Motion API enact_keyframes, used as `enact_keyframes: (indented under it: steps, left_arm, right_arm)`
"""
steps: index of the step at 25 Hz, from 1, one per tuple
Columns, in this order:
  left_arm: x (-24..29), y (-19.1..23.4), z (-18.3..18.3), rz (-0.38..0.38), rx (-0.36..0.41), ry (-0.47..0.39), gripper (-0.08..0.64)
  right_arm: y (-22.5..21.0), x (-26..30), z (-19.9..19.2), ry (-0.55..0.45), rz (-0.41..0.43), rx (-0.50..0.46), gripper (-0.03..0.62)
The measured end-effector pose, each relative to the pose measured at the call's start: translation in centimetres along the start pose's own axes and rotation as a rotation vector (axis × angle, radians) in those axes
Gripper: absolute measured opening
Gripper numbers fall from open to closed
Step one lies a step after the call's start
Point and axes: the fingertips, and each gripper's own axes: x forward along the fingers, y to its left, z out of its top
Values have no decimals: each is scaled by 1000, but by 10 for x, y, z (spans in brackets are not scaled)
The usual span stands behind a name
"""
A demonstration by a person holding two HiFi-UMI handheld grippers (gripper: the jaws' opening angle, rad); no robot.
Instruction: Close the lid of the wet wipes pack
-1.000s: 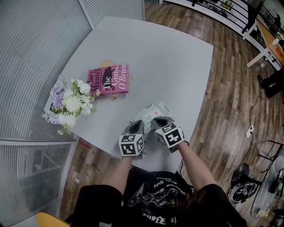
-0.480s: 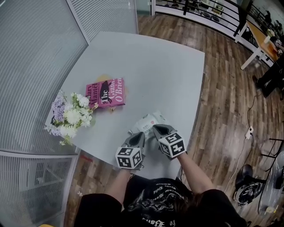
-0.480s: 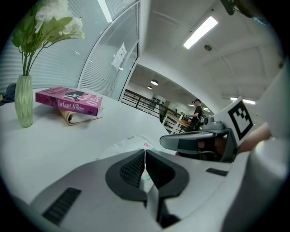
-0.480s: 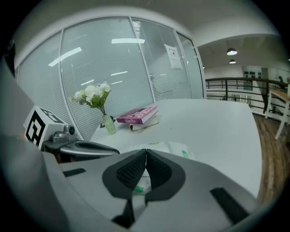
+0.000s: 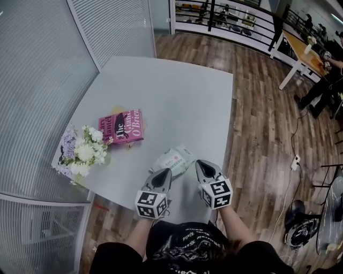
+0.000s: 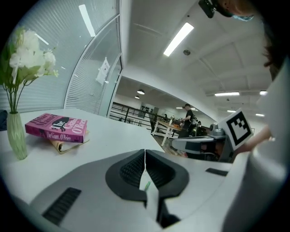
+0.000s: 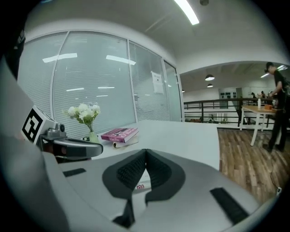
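The wet wipes pack [image 5: 172, 159] lies flat on the grey tabletop [image 5: 177, 91], close to the edge nearest the person. Its lid looks pressed down, though it is too small here to be sure. The left gripper [image 5: 166, 172] hangs at the pack's 6 o'clock and the right gripper [image 5: 200, 163] at its 4 o'clock. Both are clear of the pack, and each has its jaws closed on nothing. With no grip needed, closed jaws make a blunt tip for pushing a flap down, and that is probably why they are held this way.

A pink book [image 5: 120, 126] rests at the pack's 10 o'clock, on top of something tan. White and lilac flowers [image 5: 81, 152] stand at 9 o'clock, by the tabletop's corner. The rest of the matte surface is bare.

Frosted, blind-lined glass partitions [image 5: 37, 80] close off the 9 o'clock side. A wood-plank floor [image 5: 262, 128] runs off toward 3 o'clock. A black railing [image 5: 225, 16] crosses at 12 o'clock.
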Motion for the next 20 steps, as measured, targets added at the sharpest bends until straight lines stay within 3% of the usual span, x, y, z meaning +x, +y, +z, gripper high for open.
enact_keyframes:
  steps: [9, 20]
  left_arm:
    - [-25, -22, 36, -16, 84, -102, 8]
    - [-58, -47, 28, -21, 138, -111, 8]
  right_arm:
    - [-17, -70, 12, -120, -153, -8, 0]
    - [-20, -134, -10, -154, -298, 22, 0]
